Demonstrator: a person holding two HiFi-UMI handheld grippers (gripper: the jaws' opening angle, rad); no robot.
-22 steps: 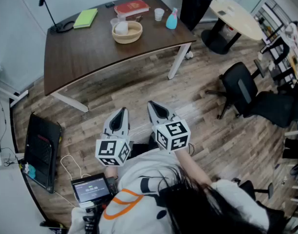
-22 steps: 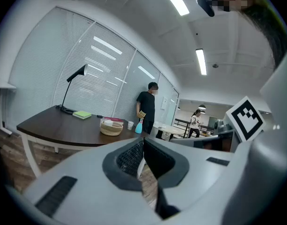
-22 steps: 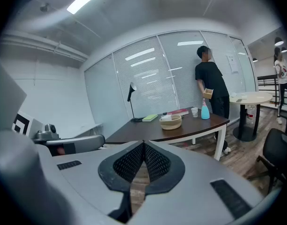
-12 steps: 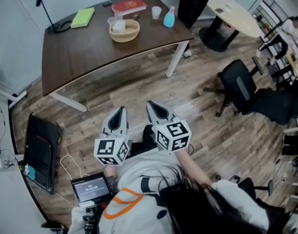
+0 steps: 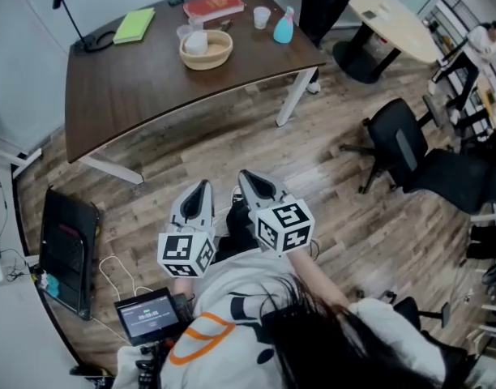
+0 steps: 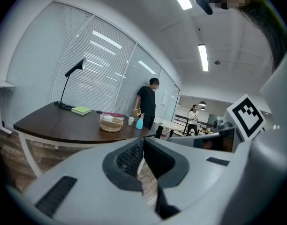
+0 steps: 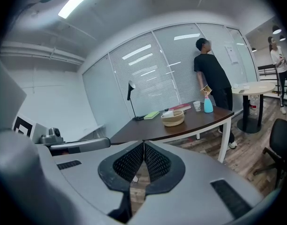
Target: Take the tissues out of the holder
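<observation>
Office. Long desk (image 5: 151, 79) with lamp (image 6: 73, 69), books (image 5: 215, 5); swivel chairs (image 5: 410, 152); round meeting table (image 5: 390, 19); glazed partitions with blinds (image 6: 96, 74); ceiling strip lights (image 6: 203, 57); plank floor (image 5: 232, 152).

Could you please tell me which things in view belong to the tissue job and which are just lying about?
Job: woven holder, white tissues in it, left gripper, right gripper, both shut and empty.
Lying about: green notebook, red book, cup, blue spray bottle, desk lamp.
</observation>
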